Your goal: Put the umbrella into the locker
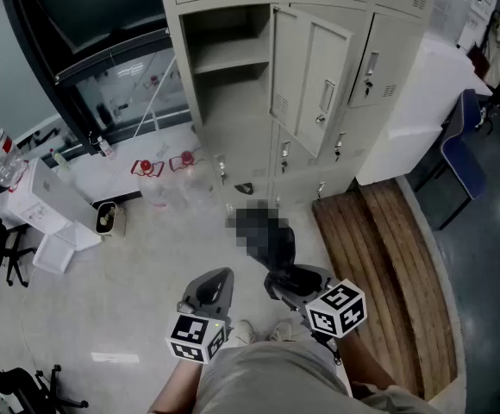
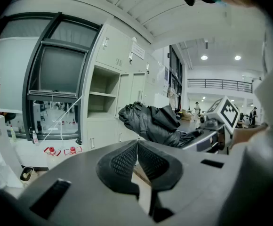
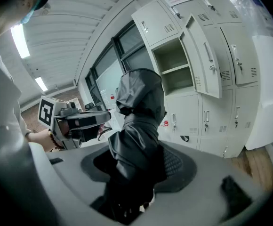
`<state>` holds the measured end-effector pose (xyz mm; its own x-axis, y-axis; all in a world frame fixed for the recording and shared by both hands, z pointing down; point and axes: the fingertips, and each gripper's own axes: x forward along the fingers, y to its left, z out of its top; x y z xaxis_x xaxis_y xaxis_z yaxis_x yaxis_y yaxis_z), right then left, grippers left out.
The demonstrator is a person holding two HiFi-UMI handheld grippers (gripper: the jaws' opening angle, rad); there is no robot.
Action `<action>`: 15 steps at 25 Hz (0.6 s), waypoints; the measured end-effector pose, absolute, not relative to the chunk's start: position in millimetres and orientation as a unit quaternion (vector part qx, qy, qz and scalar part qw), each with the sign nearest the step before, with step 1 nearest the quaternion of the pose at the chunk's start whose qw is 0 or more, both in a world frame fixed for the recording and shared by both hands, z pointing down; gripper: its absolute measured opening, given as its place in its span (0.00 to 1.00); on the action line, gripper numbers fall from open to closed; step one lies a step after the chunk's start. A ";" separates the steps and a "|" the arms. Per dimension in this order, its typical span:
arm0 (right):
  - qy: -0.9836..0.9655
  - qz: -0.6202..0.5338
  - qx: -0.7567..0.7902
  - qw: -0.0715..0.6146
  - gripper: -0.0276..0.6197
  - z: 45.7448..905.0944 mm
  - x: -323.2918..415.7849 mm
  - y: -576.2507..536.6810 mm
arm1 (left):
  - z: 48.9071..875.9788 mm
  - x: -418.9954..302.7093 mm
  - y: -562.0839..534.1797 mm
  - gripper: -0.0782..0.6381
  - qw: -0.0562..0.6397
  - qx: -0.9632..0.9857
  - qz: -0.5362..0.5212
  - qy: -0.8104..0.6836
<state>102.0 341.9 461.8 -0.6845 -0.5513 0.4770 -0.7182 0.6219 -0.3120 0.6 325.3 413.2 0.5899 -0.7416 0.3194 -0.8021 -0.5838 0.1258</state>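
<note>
A folded black umbrella stands out from my right gripper, whose pads are shut on its lower part. The umbrella points toward the beige locker bank, where one compartment is open with its door swung out to the right. My left gripper hangs beside it on the left, shut and holding nothing. In the left gripper view the umbrella and the right gripper appear at the right, some way short of the lockers.
Wooden planks lie on the floor to the right, with a blue chair behind them. White boxes and red-capped bottles sit at the left by a glass wall. A white cabinet stands right of the lockers.
</note>
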 end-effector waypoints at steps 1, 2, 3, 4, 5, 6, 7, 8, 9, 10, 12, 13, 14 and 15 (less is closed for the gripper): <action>-0.884 0.245 0.359 0.171 0.40 461.7 102.1 342.5 | 412.8 0.5 325.9 0.13 0.130 0.882 0.117 -0.437; -0.884 0.245 0.360 0.172 0.40 461.6 102.2 343.0 | 412.5 0.4 326.5 0.13 0.130 0.882 0.117 -0.437; -0.883 0.244 0.360 0.173 0.40 461.7 102.5 343.3 | 412.5 0.4 326.8 0.13 0.130 0.882 0.117 -0.437; -0.883 0.244 0.360 0.174 0.40 461.9 102.8 343.5 | 412.6 0.4 326.9 0.13 0.131 0.882 0.117 -0.437; -0.883 0.244 0.360 0.175 0.40 462.1 103.1 343.7 | 412.6 0.6 326.9 0.13 0.131 0.882 0.118 -0.437; -0.883 0.246 0.360 0.175 0.40 462.2 103.4 344.0 | 412.5 1.0 327.0 0.13 0.131 0.882 0.118 -0.437; -0.883 0.248 0.359 0.174 0.40 462.3 103.5 344.5 | 412.2 1.4 327.2 0.13 0.131 0.882 0.118 -0.437; -0.882 0.253 0.358 0.172 0.40 462.2 103.6 345.1 | 412.1 1.8 327.6 0.13 0.131 0.882 0.117 -0.437; -0.882 0.258 0.357 0.170 0.40 462.1 103.7 345.8 | 412.2 2.1 328.2 0.13 0.131 0.882 0.117 -0.437; -0.881 0.260 0.357 0.168 0.40 462.0 104.1 346.4 | 412.5 2.5 328.7 0.13 0.131 0.882 0.118 -0.438; -0.881 0.257 0.360 0.171 0.40 462.3 106.3 347.3 | 413.4 3.0 329.0 0.13 0.132 0.881 0.119 -0.439; -0.881 0.253 0.361 0.174 0.40 462.3 107.5 347.5 | 413.5 3.1 328.7 0.13 0.132 0.880 0.119 -0.440; -0.881 0.252 0.361 0.175 0.40 462.1 108.6 347.6 | 413.4 3.0 328.2 0.13 0.131 0.879 0.119 -0.442; -0.882 0.251 0.360 0.174 0.40 461.8 109.8 347.9 | 413.2 3.1 328.0 0.13 0.132 0.878 0.119 -0.444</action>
